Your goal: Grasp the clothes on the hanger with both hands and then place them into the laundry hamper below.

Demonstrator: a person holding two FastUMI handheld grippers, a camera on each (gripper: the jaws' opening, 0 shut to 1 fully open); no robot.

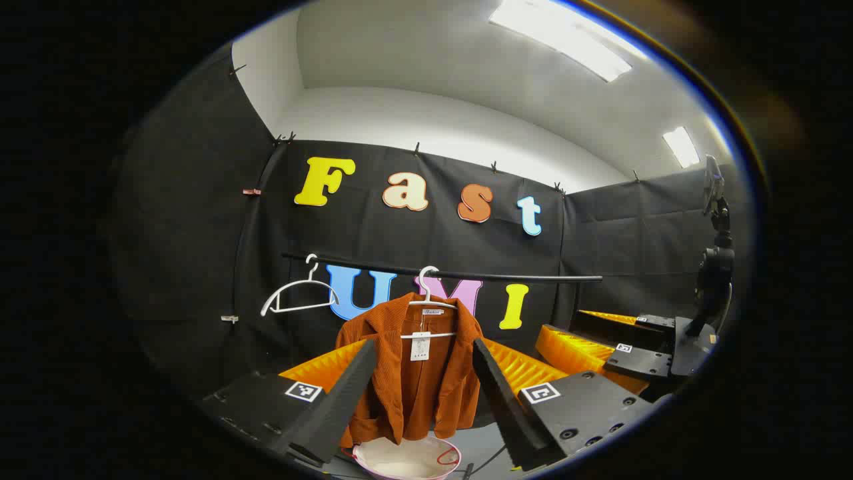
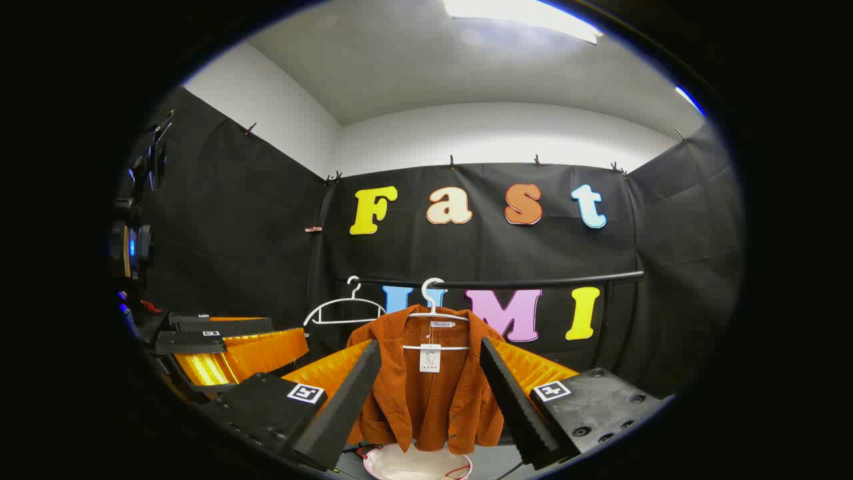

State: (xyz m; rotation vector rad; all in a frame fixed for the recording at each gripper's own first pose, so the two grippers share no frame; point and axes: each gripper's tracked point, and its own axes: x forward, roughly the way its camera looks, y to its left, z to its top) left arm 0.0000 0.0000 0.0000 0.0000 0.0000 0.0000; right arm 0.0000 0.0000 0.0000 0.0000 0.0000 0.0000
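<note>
A rust-brown corduroy jacket (image 1: 400, 380) (image 2: 426, 400) hangs on a white hanger (image 1: 430, 310) (image 2: 434, 320) from a black rail (image 1: 520, 277) (image 2: 560, 281). Directly under it is the laundry hamper (image 1: 406, 461) (image 2: 400, 467), a pale round tub with a pink rim. My left gripper (image 1: 424, 345) is open, and the jacket shows in the gap between its fingers, some way off. The right gripper (image 2: 430, 344) is open too and frames the jacket the same way. Each gripper shows beside the other: the right gripper (image 1: 603, 347), the left gripper (image 2: 223, 347).
An empty white hanger (image 1: 300, 297) (image 2: 346, 310) hangs on the rail left of the jacket. A camera on a dark stand (image 1: 716, 267) is at the right edge, and other dark gear (image 2: 133, 247) at the left edge. Black cloth walls close the booth.
</note>
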